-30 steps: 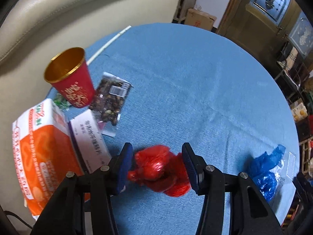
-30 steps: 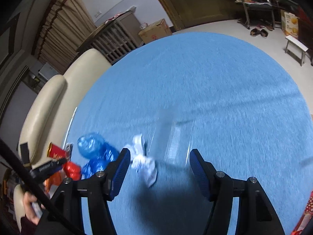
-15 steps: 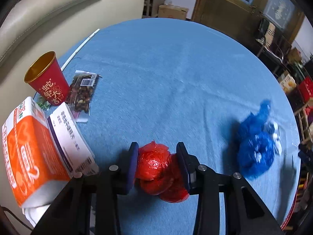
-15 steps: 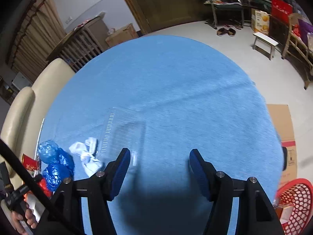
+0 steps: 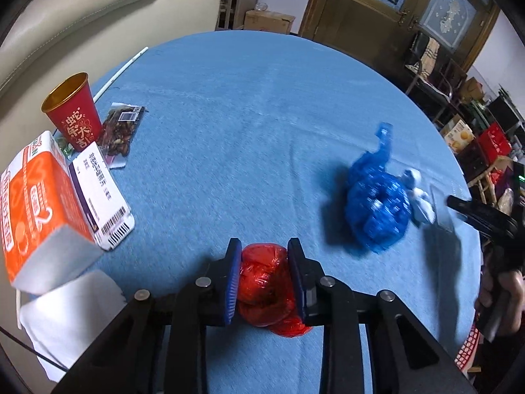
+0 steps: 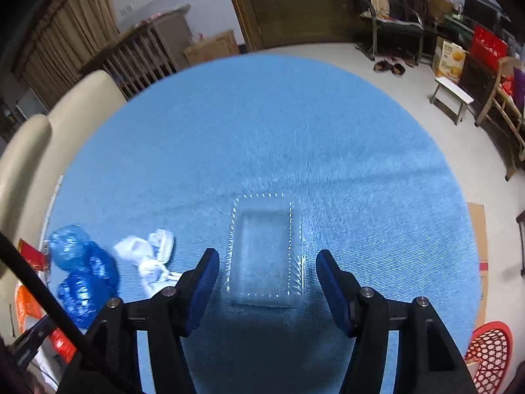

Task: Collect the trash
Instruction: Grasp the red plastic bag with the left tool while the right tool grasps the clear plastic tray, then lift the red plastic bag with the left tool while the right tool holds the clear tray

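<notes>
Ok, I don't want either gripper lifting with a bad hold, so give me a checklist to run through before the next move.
1. Left gripper closed on the red bag: ok, its jaws have just been closing and both pads press the bag.
2. Red bag clear of the orange carton: ok, apart.
3. Clear plastic tray centred between the right gripper pads: ok.
4. Right gripper gripping the tray: not ok, the jaws have been closing but gaps remain on both sides.
5. Tray clear of the white scrap: ok.
6. Red basket empty enough: cannot tell.
</notes>
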A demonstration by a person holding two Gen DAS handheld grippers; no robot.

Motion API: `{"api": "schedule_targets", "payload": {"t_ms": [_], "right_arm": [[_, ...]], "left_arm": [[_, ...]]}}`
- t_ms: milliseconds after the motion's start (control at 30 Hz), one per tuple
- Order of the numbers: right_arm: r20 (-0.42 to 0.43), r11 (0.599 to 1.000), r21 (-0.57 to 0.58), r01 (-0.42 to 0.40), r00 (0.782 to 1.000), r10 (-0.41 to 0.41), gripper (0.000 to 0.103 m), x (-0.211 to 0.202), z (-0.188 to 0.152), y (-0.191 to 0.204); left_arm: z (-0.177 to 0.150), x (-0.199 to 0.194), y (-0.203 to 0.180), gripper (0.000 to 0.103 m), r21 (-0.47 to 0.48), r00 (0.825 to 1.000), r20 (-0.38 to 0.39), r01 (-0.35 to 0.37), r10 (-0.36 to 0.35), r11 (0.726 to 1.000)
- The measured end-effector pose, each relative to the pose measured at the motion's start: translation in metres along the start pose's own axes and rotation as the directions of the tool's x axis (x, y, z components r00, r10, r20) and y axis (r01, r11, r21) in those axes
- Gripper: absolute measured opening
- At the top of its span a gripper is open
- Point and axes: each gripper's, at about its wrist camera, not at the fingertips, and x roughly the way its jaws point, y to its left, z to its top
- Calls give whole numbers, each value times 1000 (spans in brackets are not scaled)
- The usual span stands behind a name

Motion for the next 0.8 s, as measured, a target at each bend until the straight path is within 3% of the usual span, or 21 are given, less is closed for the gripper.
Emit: {"api": "schedule_targets", "payload": {"t_ms": [133, 400, 667, 800], "right_arm": [[0, 1000, -15, 9, 1000, -9, 49, 3, -3, -1], [53, 996, -26, -81, 995, 82, 49, -43, -25, -18], [52, 973, -99, -210, 975, 216, 49, -87, -82, -26], [63, 962, -133, -237, 967, 247, 49, -106, -107, -26]], "left_arm": [[-9, -7, -6, 20, 5, 1000, -1, 29, -29, 1000], [-26, -21, -9, 20, 2, 998, 10, 68, -68, 998], [-51, -41, -21, 20, 21, 995, 14, 100, -100, 995], [-63, -54, -31, 20, 38, 993, 26, 115, -116, 993]]}}
